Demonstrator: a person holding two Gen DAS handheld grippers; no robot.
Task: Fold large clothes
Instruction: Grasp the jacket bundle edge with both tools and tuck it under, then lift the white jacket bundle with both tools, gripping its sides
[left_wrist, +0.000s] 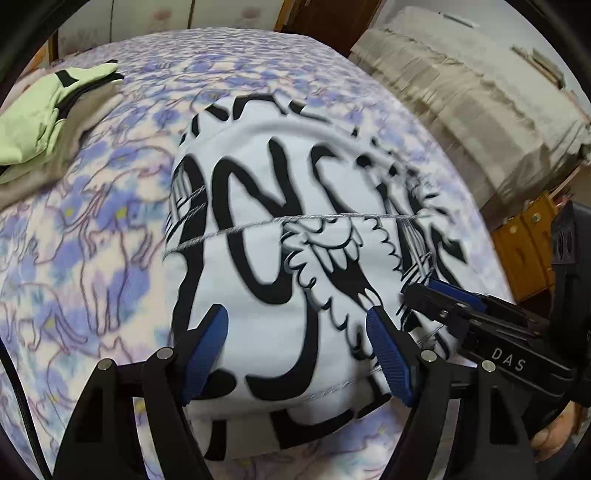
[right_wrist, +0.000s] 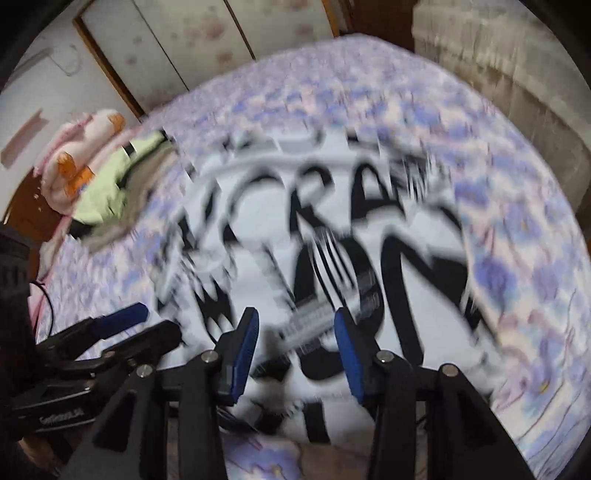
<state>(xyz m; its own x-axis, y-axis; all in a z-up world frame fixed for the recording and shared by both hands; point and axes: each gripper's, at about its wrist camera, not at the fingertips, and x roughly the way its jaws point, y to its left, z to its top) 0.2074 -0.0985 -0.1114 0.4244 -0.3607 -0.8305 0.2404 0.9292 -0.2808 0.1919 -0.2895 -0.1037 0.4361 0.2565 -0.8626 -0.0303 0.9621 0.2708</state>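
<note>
A white garment with big black lettering (left_wrist: 288, 236) lies folded into a compact block on the floral bedspread (left_wrist: 92, 236). My left gripper (left_wrist: 295, 336) is open, its blue pads on either side of the garment's near part, holding nothing. My right gripper (right_wrist: 295, 332) is open over the same garment (right_wrist: 314, 251); that view is blurred by motion. Each gripper shows in the other's view: the right one at the right edge (left_wrist: 436, 295), the left one at the lower left (right_wrist: 125, 325).
A stack of folded clothes with a light green piece on top (left_wrist: 40, 122) lies at the bed's far left, also in the right wrist view (right_wrist: 110, 184). A pink and orange plush (right_wrist: 85, 147) sits beyond it. A beige covered sofa (left_wrist: 480, 103) stands to the right of the bed.
</note>
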